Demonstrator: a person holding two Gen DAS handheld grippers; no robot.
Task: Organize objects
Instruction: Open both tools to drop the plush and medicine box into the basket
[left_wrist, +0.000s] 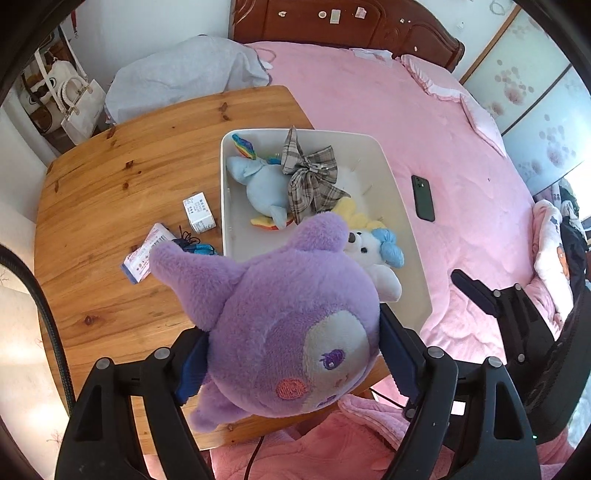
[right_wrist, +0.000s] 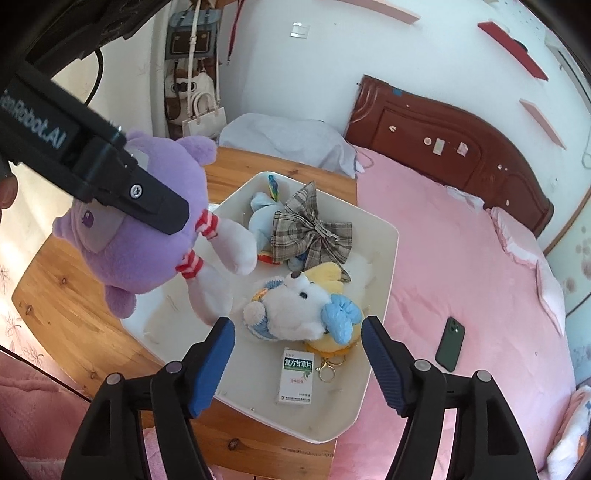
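A white tray (right_wrist: 384, 236) straddles the edge of a wooden surface (left_wrist: 110, 177) beside a pink bed (left_wrist: 424, 129), already crowded with soft toys: a blue plush (left_wrist: 264, 186) at the tray's far end, a plaid bow (left_wrist: 310, 177) draped over it, and a white bear (right_wrist: 295, 312) with a blue bow lying nearer, on a yellow plush (right_wrist: 332, 273). A small medicine box (right_wrist: 295, 380) lies flat on the tray's near end, just beside the bear (a key ring pokes out next to it). On the surface, left of the tray, sit a small white carton (left_wrist: 198, 212), a flat packet (left_wrist: 146, 258) and a tangle of blue cord (left_wrist: 192, 245). A dark phone (left_wrist: 423, 197) rests on the bed, right of the tray.

The left gripper (left_wrist: 291, 365) points steeply down, its jaws clamped on the head of a purple plush (left_wrist: 288, 332), which hangs above the tray's near-left corner, its white legs dangling towards the tray floor. The right gripper (right_wrist: 297, 362) tilts down over the tray's near end, jaws spread apart and empty, with the medicine box lying below the gap between them, untouched.
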